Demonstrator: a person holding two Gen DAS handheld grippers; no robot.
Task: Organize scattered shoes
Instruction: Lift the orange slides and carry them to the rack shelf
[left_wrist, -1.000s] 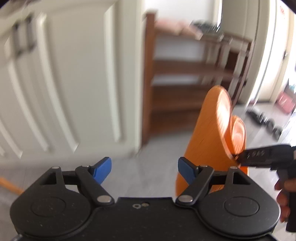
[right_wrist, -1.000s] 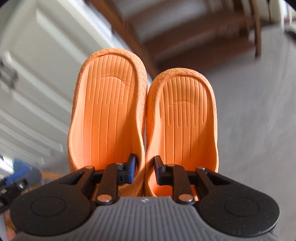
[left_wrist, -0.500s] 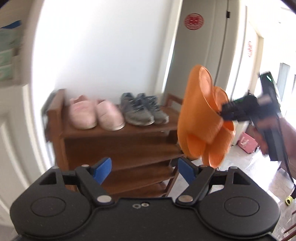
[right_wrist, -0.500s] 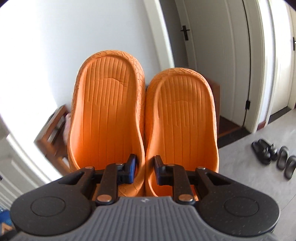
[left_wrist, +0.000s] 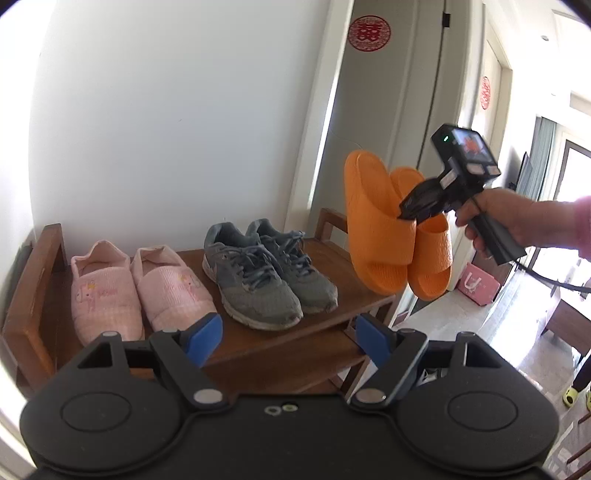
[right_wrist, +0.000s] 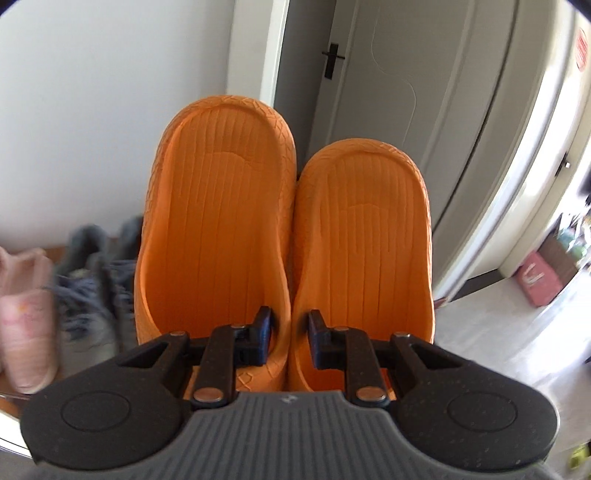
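The orange slides (left_wrist: 391, 236) hang as a pair in the air, heels up and toes down, just off the right end of the shoe rack's top shelf (left_wrist: 347, 295). The right gripper (right_wrist: 290, 332) is clamped on their two inner walls, pinched together. Free shelf space sits down and left of them, beside the grey sneakers (left_wrist: 266, 273) and pink slippers (left_wrist: 136, 288). The left gripper (left_wrist: 290, 336) is spread wide with nothing in it.

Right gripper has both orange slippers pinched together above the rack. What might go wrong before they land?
The right gripper pinches only the slippers' adjoining inner walls, so one may slip out. The free shelf space beside the gray sneakers looks narrow; the slippers might bump them or overhang the edge.
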